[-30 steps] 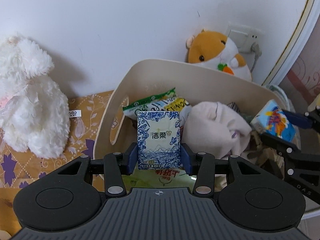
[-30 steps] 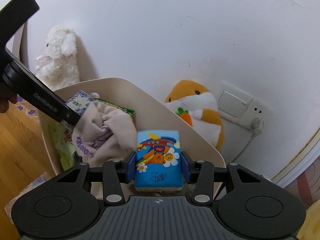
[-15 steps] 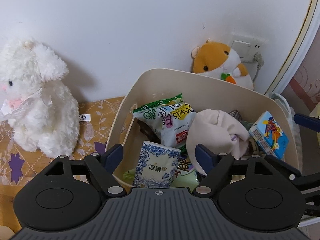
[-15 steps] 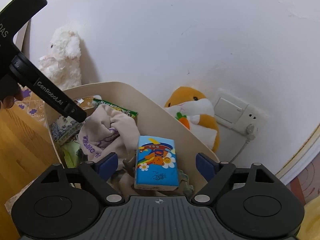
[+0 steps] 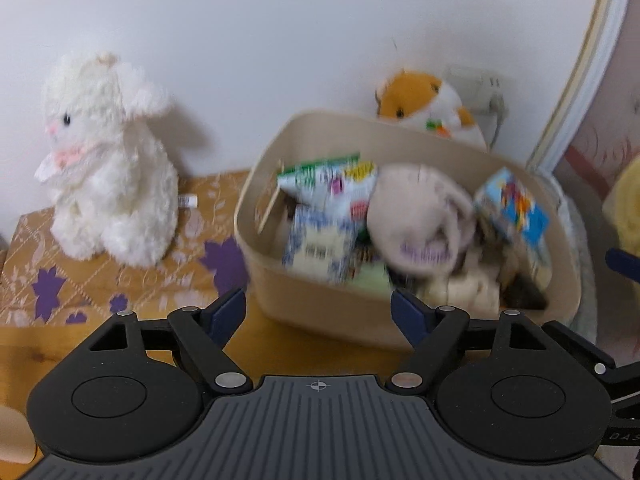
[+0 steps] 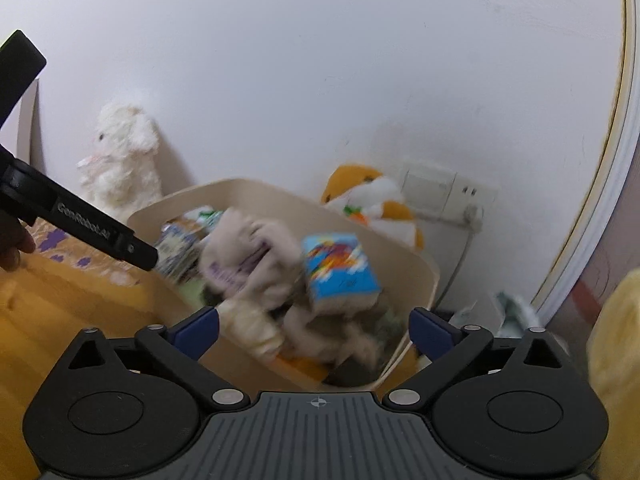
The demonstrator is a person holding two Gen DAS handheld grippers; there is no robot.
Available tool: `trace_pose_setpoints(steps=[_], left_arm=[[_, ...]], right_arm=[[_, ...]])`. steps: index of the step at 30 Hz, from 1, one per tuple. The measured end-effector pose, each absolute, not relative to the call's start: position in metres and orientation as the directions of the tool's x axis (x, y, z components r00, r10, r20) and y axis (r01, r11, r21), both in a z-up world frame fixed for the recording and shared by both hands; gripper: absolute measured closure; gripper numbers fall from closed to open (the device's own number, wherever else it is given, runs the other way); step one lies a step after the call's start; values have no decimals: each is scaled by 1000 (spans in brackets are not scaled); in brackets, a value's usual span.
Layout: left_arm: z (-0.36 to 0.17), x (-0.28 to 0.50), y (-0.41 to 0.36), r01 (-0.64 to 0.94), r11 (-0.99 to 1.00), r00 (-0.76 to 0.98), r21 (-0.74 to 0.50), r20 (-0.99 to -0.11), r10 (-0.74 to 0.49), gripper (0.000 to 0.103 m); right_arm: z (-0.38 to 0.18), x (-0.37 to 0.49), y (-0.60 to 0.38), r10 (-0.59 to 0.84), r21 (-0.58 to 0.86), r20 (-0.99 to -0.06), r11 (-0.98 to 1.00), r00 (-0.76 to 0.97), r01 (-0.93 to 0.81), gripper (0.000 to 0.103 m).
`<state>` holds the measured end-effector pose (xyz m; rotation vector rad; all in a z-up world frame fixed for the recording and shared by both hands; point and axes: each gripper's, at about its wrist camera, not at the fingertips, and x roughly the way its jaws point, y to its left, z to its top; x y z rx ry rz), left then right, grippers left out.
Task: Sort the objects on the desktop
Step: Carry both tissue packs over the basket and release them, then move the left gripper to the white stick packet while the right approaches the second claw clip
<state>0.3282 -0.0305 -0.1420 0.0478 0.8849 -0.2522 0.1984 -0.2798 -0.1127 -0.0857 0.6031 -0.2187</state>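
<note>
A beige bin (image 5: pixel 448 142) (image 6: pixel 280 196) stands on the wooden desk against the wall, full of items. In it lie a blue-and-white tissue pack (image 5: pixel 320 246) (image 6: pixel 176 244), a bright blue cartoon tissue pack (image 5: pixel 512 206) (image 6: pixel 340 268), a snack bag (image 5: pixel 328 182) and a pale cloth (image 5: pixel 420 216) (image 6: pixel 248 252). My left gripper (image 5: pixel 319 310) is open and empty, in front of the bin. My right gripper (image 6: pixel 314 326) is open and empty, before the bin's near right side. The view is blurred.
A white plush rabbit (image 5: pixel 104 160) (image 6: pixel 124 152) sits on a patterned cloth (image 5: pixel 80 276) left of the bin. An orange hamster plush (image 5: pixel 432 108) (image 6: pixel 372 200) sits behind it by a wall socket (image 6: pixel 444 188). The left gripper's handle (image 6: pixel 80 228) crosses the right wrist view.
Both grippers opened and let their tissue packs drop into the bin. Both have since pulled back away from the bin.
</note>
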Motion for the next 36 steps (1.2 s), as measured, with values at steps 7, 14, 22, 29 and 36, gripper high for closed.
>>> trace_pose_setpoints(steps=[7, 14, 22, 29, 36], left_arm=[[-176, 302, -24, 191, 978, 538, -81, -825, -173, 22], [-204, 285, -32, 217, 976, 503, -33, -853, -141, 22], [-226, 285, -37, 185, 981, 456, -50, -880, -131, 22], [-237, 296, -27, 138, 987, 425, -81, -896, -133, 22], [-241, 302, -23, 109, 992, 431, -63, -896, -105, 22]], right_arm=[[-149, 190, -257, -197, -101, -653, 980, 732, 174, 0], [-186, 194, -262, -199, -27, -737, 963, 646, 266, 0], [-208, 208, -263, -165, -17, -769, 971, 618, 238, 0], [-215, 225, -258, -127, -19, -772, 984, 623, 177, 1], [-228, 236, -256, -119, -2, -791, 981, 600, 192, 4]])
